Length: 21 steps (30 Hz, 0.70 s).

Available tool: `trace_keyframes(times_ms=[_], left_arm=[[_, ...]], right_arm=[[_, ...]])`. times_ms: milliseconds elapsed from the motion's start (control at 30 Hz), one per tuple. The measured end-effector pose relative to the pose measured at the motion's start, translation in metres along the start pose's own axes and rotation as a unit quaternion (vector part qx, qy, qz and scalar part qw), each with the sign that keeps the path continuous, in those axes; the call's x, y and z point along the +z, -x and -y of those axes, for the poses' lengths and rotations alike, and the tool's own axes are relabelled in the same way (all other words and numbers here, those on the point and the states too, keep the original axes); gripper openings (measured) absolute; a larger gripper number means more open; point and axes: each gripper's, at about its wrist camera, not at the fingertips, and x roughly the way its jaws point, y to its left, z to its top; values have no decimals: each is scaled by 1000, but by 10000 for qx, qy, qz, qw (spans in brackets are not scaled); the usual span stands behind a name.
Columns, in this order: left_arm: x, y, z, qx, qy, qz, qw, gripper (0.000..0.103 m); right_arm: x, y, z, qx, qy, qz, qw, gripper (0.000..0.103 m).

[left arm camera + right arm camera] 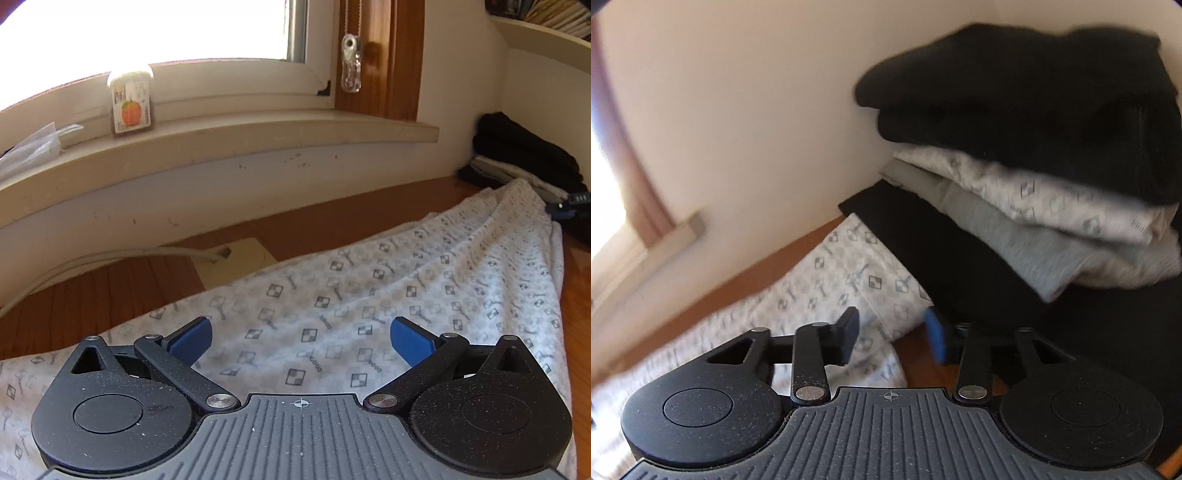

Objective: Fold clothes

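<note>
A white garment [369,280] with a small checked print lies spread over the wooden table [92,302], rising in a long fold toward the far right. My left gripper [301,332] hovers low over its near part, blue pads wide apart, nothing between them. In the blurred right wrist view, one hemmed corner of the same garment [842,273] lies on the table beside a black cloth. My right gripper [892,332] stands partly open just above that corner, and its pads do not press on the fabric.
A stack of folded clothes [1034,192], black on top, then white print and grey, sits in the wall corner and shows as the dark stack [517,151]. A small carton [131,105] stands on the windowsill [258,136]. A cable [110,256] runs to a beige plate [232,264].
</note>
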Motion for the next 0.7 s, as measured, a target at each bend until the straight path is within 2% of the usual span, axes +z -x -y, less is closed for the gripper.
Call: trace_keyframes(times_ms=[100,200,300,367,433,567,700], left_arm=[[0,0,4,70,-107,-7,9999,103],[-1,-1,4,74,-112,-14,9999,103],[-1,-1,3,100,-83,-24,9999,103],[-1,-2,3,123,-81,-46,9999,103],[-1,-2,4,143,-103,-50,9998,103],[0,-5,5,124,-134,-98,9998,103],[-1,-6,7,211,-215,-102,9995,103]], right_arm=[[3,-11,-3,-226,-95,5,9997,42],[9,-12,-11,-208,11,195,9996,4],[23,23,-29,-91,209,900,9957,4],[27,53,-36,-20,299,1125,9932,4],[23,66,-33,-159,474,939,9943,4],[3,56,-9,-400,586,185,9973,6],[-11,48,1,-427,548,110,9975,13]])
